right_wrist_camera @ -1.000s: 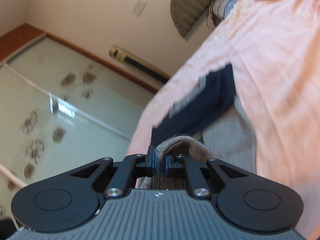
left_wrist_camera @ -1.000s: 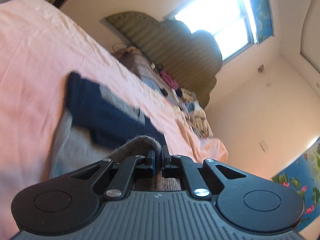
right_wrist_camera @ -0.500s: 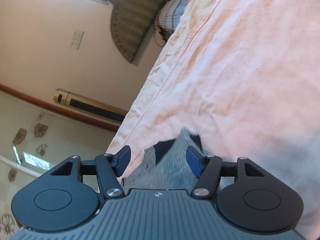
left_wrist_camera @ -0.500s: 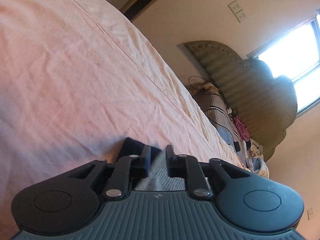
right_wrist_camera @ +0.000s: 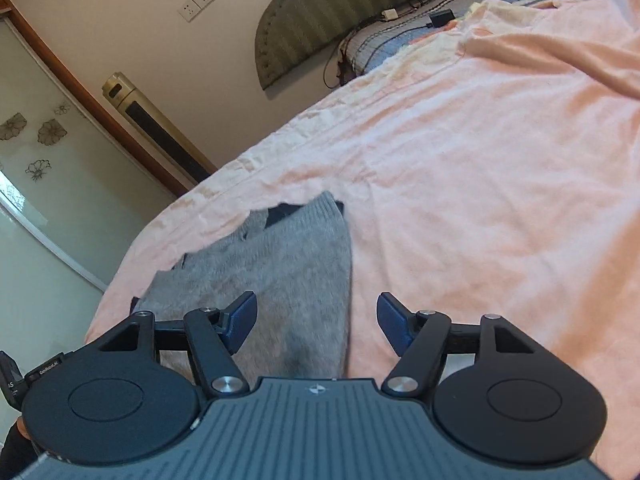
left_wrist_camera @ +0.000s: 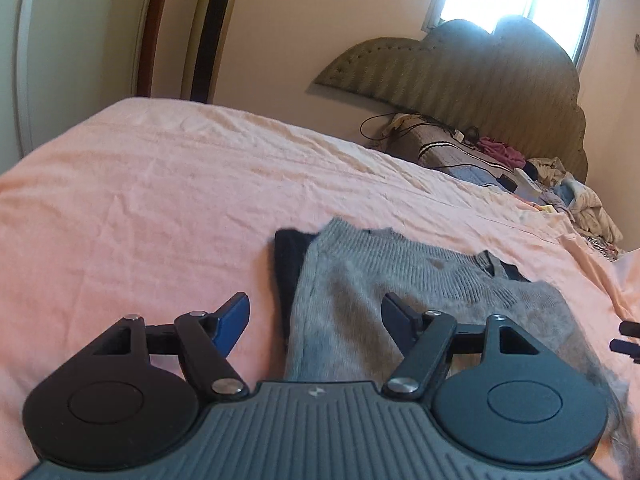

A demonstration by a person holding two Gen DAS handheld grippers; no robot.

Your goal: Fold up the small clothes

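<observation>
A small grey knitted sweater (left_wrist_camera: 400, 280) with dark navy parts (left_wrist_camera: 289, 264) lies folded flat on the pink bed sheet (left_wrist_camera: 160, 200). My left gripper (left_wrist_camera: 316, 320) is open and empty, just above the sweater's near left edge. In the right wrist view the same sweater (right_wrist_camera: 288, 272) lies in front of my right gripper (right_wrist_camera: 316, 320), which is open and empty over the sweater's near right edge. Navy fabric (right_wrist_camera: 284, 212) peeks out at the far end.
A padded headboard (left_wrist_camera: 480, 68) stands at the bed's far end, with a pile of clothes, cables and a pillow (left_wrist_camera: 500, 160) beside it. A tall gold floor air conditioner (right_wrist_camera: 160, 132) stands by the wall. The other gripper's tip (left_wrist_camera: 628, 336) shows at the right edge.
Both grippers held the grey sweater a second ago. They carried it over, let it go and opened wide. The sweater now lies folded on the sheet.
</observation>
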